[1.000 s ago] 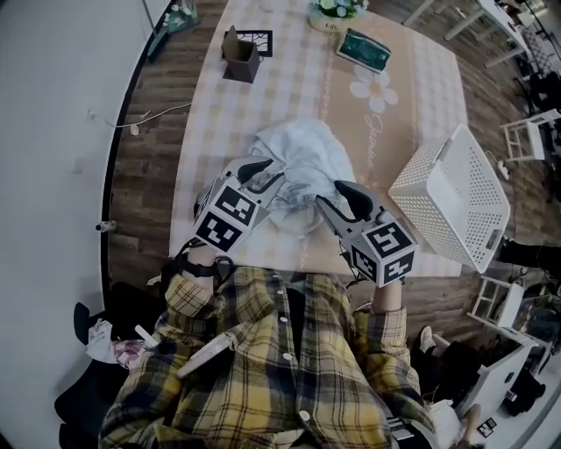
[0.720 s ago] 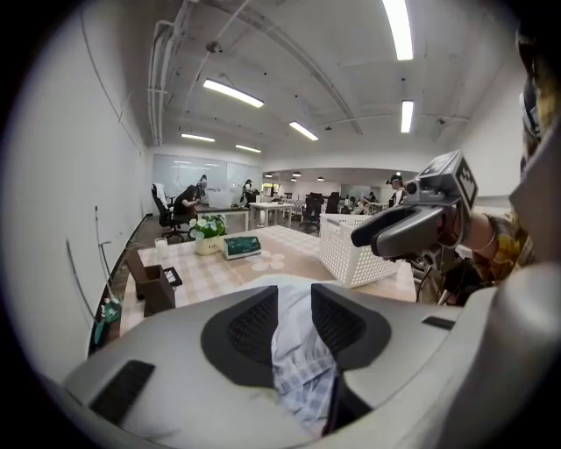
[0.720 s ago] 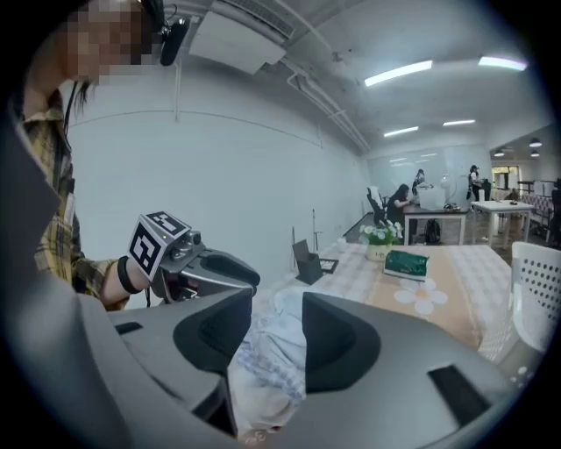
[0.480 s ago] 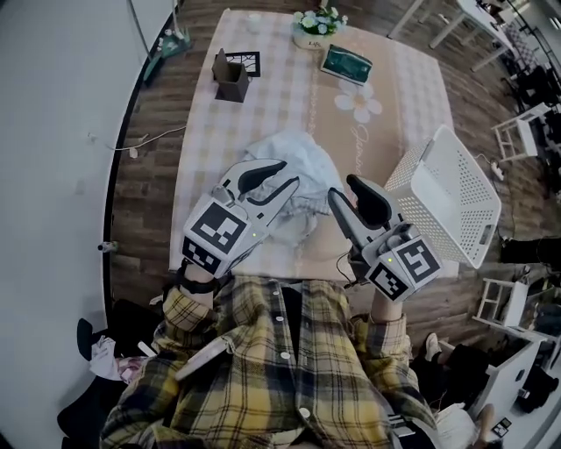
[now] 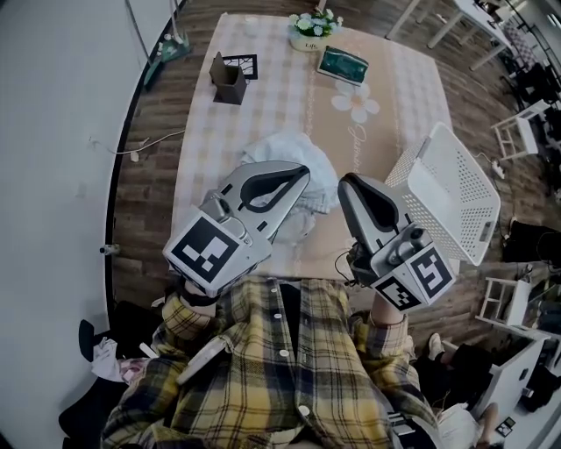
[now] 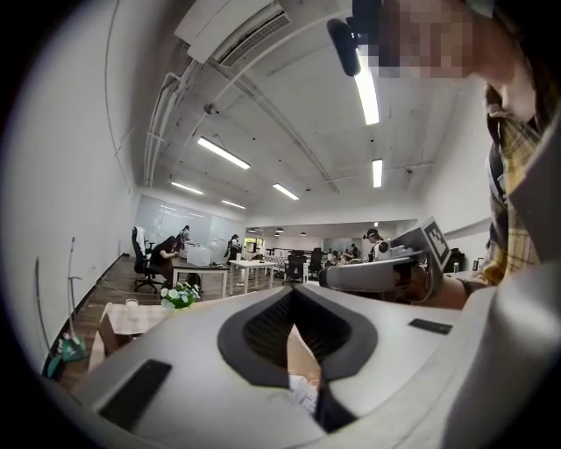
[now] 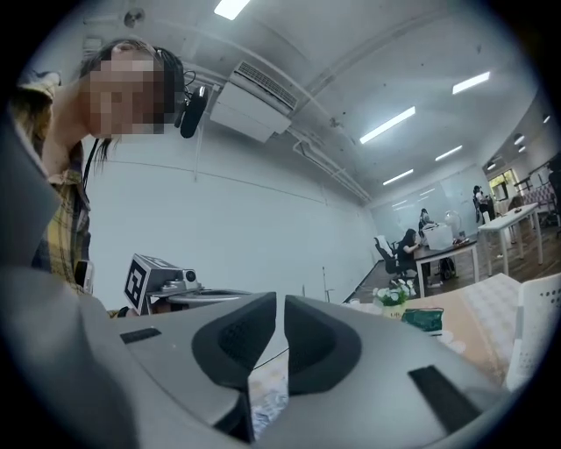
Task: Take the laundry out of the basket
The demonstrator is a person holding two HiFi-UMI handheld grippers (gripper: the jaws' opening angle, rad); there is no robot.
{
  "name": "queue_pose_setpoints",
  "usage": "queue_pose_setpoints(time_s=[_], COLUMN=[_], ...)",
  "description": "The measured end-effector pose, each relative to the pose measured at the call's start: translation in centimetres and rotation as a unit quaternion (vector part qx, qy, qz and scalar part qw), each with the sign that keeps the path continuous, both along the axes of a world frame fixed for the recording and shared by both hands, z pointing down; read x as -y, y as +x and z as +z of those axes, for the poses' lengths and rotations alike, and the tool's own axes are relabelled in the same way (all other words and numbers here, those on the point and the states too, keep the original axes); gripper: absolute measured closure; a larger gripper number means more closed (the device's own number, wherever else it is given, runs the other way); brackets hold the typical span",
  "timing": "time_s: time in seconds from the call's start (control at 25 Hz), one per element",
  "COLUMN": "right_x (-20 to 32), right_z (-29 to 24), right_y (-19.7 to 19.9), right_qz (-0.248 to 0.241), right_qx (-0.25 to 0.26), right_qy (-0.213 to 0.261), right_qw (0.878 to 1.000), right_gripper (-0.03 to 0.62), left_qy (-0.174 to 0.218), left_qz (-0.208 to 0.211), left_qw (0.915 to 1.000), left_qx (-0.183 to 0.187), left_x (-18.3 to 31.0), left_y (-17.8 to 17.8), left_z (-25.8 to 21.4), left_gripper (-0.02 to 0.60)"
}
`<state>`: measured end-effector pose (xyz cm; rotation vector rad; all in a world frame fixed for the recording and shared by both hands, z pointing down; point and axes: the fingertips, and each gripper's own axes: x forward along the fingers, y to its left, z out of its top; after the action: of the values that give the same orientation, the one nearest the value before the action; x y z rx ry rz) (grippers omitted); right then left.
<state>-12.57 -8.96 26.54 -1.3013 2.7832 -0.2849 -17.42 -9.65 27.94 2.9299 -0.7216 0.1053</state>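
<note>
The laundry (image 5: pixel 279 151), a pale blue-white heap of cloth, lies on the checked table (image 5: pixel 263 96), partly hidden behind my two raised grippers. The white perforated basket (image 5: pixel 449 203) stands tipped at the table's right edge with nothing visible inside. My left gripper (image 5: pixel 301 172) hangs high above the heap's near side, shut and holding nothing. My right gripper (image 5: pixel 351 184) is level beside it, its jaws having just been closing; they now stand together with nothing between them. Both gripper views look out level across the room, with the left gripper (image 6: pixel 294 296) and right gripper (image 7: pixel 280 302) showing closed pads.
A brown box (image 5: pixel 226 79), a flower pot (image 5: pixel 314 24) and a green pouch (image 5: pixel 342 63) sit at the table's far end. White chairs and desks stand to the right of the table. A white wall runs along the left. People sit at desks far off.
Both grippers have risen from the laundry toward the camera and tilted up to level. Their jaws, open before, have come together. The heap stays on the table.
</note>
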Motion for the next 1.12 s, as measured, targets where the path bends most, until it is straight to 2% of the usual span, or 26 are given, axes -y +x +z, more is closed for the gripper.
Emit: queue_pose_setpoints(time_s=[0.16, 0.36, 1.12], right_x=[-0.1, -0.1, -0.1], right_z=[0.2, 0.3, 0.9], right_y=[-0.4, -0.5, -1.6], right_qz=[-0.005, -0.008, -0.021], right_qx=[0.002, 0.003, -0.014], right_qy=[-0.007, -0.011, -0.028], right_qw=[1.000, 1.000, 0.999], right_gripper=[0.591, 0.594, 0.594], left_qy=[0.024, -0.009, -0.004], left_qz=[0.008, 0.012, 0.011], left_qw=[0.9997, 0.9999, 0.9999], left_qx=[-0.007, -0.003, -0.003], left_x=[0.0, -0.8, -0.8], left_y=[0.1, 0.3, -0.3], left_z=[-0.3, 0.1, -0.1], left_gripper=[0.563, 0.563, 0.563])
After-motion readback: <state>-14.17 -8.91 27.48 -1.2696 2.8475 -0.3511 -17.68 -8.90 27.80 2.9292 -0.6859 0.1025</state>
